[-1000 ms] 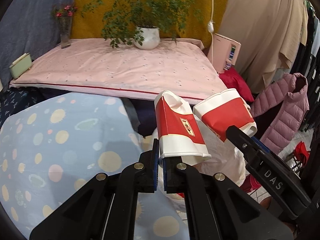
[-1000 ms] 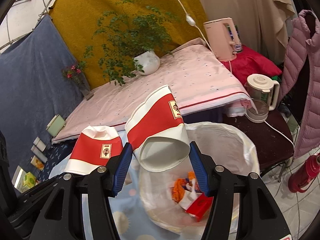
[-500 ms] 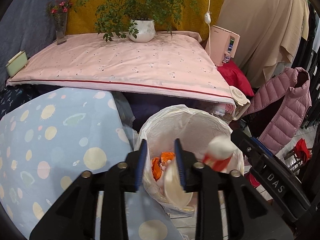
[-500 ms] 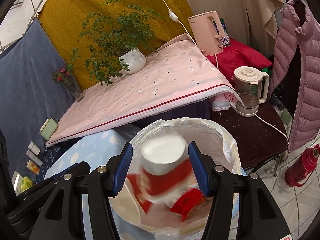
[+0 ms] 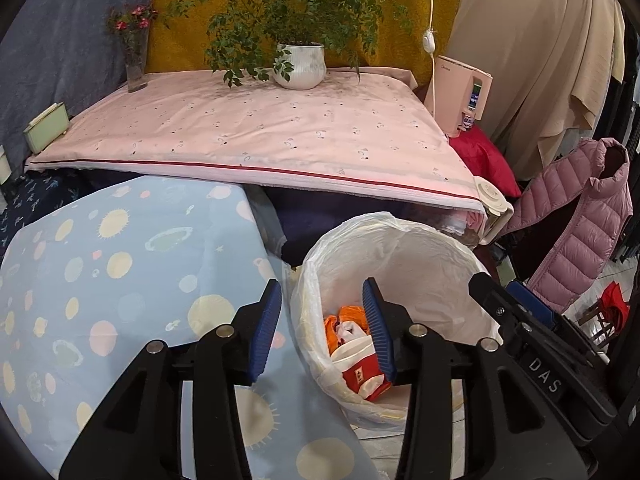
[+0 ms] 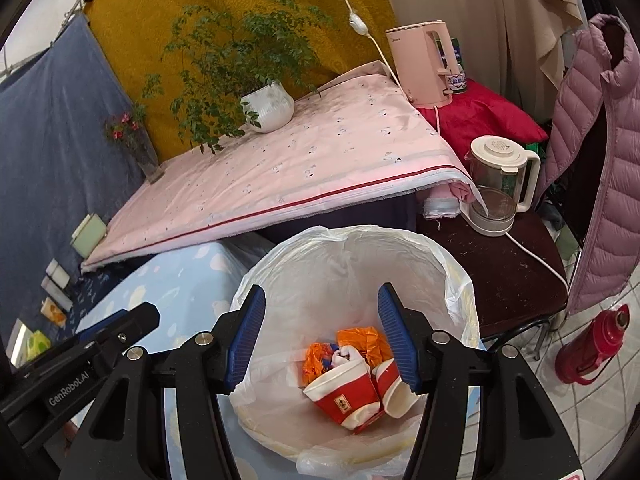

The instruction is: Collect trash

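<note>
Where plant [image 5: 298, 20] stands: pink tablecloth [image 5: 260, 136].

both red-and-white paper cups [image 6: 347, 394] are out of the grippers now, lying in the lined trash bin [image 6: 448, 276] on the orange wrapper [image 6: 360, 342]. left gripper [image 5: 322, 330], pinched on a cup a second ago, is opening with nothing between its fingers. right gripper [image 6: 322, 338] also holds nothing.

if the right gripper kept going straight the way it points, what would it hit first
Most likely the red paper cups lying in the lined trash bin. The right gripper points down into the bin mouth with empty jaws, and nothing shows in between, though depth is hard to judge.
</note>
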Tool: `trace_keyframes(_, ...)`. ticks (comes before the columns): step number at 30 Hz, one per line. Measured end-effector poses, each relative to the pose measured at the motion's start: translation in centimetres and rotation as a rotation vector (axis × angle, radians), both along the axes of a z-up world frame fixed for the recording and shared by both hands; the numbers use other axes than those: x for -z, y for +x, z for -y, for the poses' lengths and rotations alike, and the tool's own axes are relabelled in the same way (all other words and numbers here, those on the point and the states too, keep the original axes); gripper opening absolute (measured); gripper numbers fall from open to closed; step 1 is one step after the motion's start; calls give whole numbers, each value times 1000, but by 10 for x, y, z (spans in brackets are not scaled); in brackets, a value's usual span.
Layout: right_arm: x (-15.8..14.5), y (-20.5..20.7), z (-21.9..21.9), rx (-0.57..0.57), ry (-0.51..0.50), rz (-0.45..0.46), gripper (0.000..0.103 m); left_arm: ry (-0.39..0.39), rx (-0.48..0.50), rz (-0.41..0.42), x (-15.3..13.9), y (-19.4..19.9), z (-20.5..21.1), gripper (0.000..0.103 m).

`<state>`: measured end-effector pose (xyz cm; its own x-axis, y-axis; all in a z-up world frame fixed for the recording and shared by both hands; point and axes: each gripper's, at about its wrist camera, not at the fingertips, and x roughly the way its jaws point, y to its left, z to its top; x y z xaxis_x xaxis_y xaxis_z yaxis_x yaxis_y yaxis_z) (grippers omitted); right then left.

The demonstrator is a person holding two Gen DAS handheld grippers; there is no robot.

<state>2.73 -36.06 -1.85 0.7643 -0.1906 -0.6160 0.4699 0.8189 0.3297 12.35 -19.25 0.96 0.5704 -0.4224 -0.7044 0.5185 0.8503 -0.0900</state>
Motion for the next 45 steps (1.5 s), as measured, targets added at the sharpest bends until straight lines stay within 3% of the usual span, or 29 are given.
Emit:
trace_keyframes(14, 4, -8, -43, -83, -158, -111, 63, 22, -61, 9, 6, -9, -36, 47)
trace_keyframes(17, 4, -12, -53, -98, -192, -131, 65, 33, -85, 13, 10, -14, -46, 57)
trace_keyframes(25, 5, -20, -78, -117, -282, -176, 78, 61, -126, 25, 20, -23, -69, 68)
trace_keyframes(32, 9, -30, -91, -116, -289, -206, 84, 58, -169, 31, 26, -33, -89, 85)
trace_keyframes(45, 19, -42, -96, -146, -261, -249, 90, 99, -174, 37, 35, -45, -96, 94)
